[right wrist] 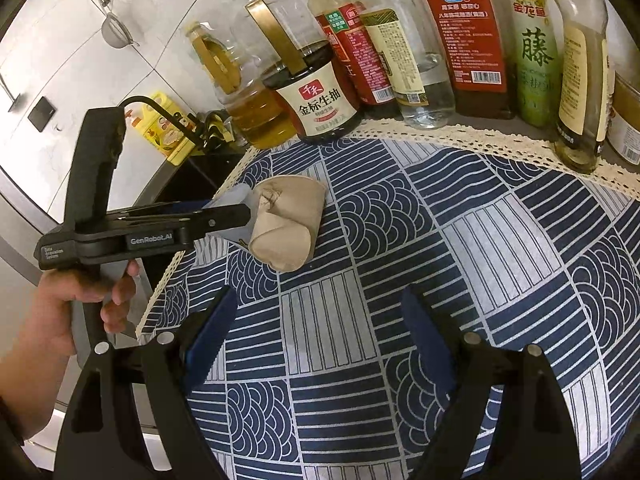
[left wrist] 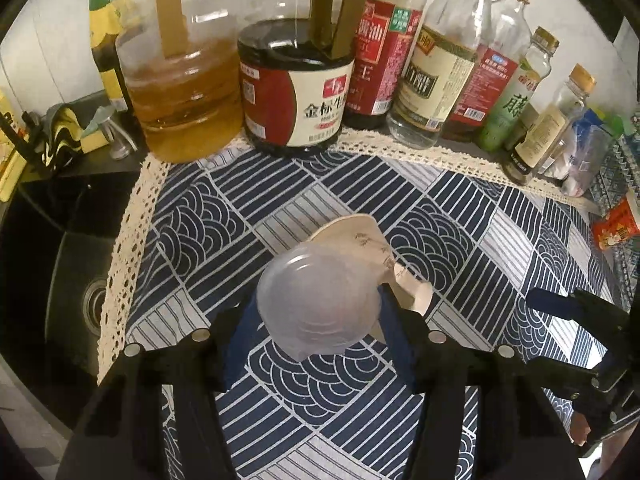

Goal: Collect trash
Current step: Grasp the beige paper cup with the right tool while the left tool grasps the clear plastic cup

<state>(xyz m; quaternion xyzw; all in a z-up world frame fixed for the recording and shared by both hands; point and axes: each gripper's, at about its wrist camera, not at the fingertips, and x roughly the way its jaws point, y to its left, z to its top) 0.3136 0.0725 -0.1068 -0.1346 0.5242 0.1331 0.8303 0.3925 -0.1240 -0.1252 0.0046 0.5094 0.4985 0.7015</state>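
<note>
A clear plastic cup lies on the blue patterned tablecloth, mouth toward the camera. My left gripper is shut on it, one blue pad against each side. Just behind it lies a crushed beige paper cup. In the right wrist view the left gripper reaches in from the left, held by a hand. The plastic cup shows between its fingers, touching the crushed paper cup. My right gripper hangs open over bare cloth; it also shows as the right gripper at the frame's right.
Several oil, soy sauce and vinegar bottles line the back of the counter along the cloth's lace edge. A dark sink lies to the left. A red packet rests at the right; a yellow box stands near the sink.
</note>
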